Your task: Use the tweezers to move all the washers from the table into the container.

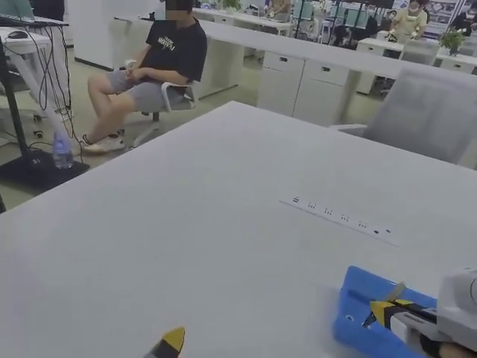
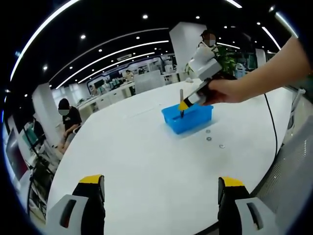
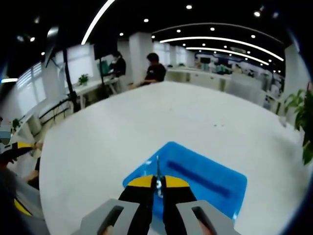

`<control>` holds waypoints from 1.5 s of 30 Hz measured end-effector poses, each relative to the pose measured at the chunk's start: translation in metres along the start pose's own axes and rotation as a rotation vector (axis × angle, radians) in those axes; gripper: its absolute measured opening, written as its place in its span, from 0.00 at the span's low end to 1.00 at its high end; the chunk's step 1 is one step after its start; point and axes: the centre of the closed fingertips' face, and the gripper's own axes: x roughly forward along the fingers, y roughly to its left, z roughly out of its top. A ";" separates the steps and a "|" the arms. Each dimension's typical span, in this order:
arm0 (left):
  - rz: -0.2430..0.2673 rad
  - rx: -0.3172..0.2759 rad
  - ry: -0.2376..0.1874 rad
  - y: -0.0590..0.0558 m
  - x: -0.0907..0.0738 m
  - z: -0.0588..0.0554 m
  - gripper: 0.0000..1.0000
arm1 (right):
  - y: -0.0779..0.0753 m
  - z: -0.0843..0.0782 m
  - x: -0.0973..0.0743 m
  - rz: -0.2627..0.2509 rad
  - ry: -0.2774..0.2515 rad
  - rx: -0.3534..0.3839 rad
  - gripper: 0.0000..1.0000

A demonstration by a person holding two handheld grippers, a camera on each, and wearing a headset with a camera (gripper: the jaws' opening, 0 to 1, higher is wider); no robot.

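Above the blue container (image 3: 215, 182), fingers of the right gripper (image 3: 157, 183) clamp the tweezers (image 3: 157, 167), the left gripper (image 2: 160, 180) gapes wide, and washers (image 2: 209, 139) on the bench (image 2: 146, 147) beside it look thin, slippery, best pinched across the rim.

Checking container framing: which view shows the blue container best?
Left gripper view: the blue container is whole in frame. Head view crops it at the bottom edge; right gripper view shows its interior, partly behind the right gripper.

The white table (image 1: 186, 246) bears a blue container (image 2: 188, 117), three washers (image 2: 209, 138) just beside it, and a flush socket strip (image 1: 339, 218).
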 end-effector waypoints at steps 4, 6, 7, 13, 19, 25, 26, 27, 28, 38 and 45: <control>0.002 0.003 0.005 0.000 0.001 -0.001 0.99 | 0.000 -0.003 0.005 0.004 0.003 0.006 0.02; 0.002 0.007 0.012 0.000 0.001 -0.002 0.99 | 0.000 -0.004 0.008 0.003 0.006 -0.003 0.02; 0.002 0.009 0.014 0.000 0.001 -0.002 0.99 | 0.000 -0.005 0.009 0.003 0.010 -0.004 0.02; -0.001 0.010 0.012 -0.001 0.001 -0.002 0.99 | -0.001 -0.005 0.007 0.003 0.004 0.004 0.03; -0.001 0.013 0.007 -0.001 0.001 -0.001 0.99 | 0.000 -0.001 0.004 -0.002 -0.006 0.052 0.04; 0.001 0.016 0.005 0.000 0.000 0.000 0.99 | 0.001 0.014 -0.018 -0.017 -0.042 0.031 0.03; 0.001 0.015 0.002 0.000 0.000 0.000 0.99 | 0.000 0.017 -0.023 -0.022 -0.056 0.028 0.03; 0.001 0.014 0.000 0.000 0.000 0.000 0.99 | -0.001 0.019 -0.027 -0.024 -0.068 0.029 0.03; 0.001 0.014 -0.002 0.000 0.000 0.001 0.99 | 0.000 0.021 -0.032 -0.025 -0.076 0.032 0.03; 0.010 0.013 -0.010 0.002 -0.001 0.002 0.99 | 0.014 0.021 -0.083 -0.031 -0.162 0.069 0.03; 0.013 0.015 -0.013 0.002 -0.002 0.002 0.99 | 0.030 -0.005 -0.099 -0.024 -0.154 0.108 0.03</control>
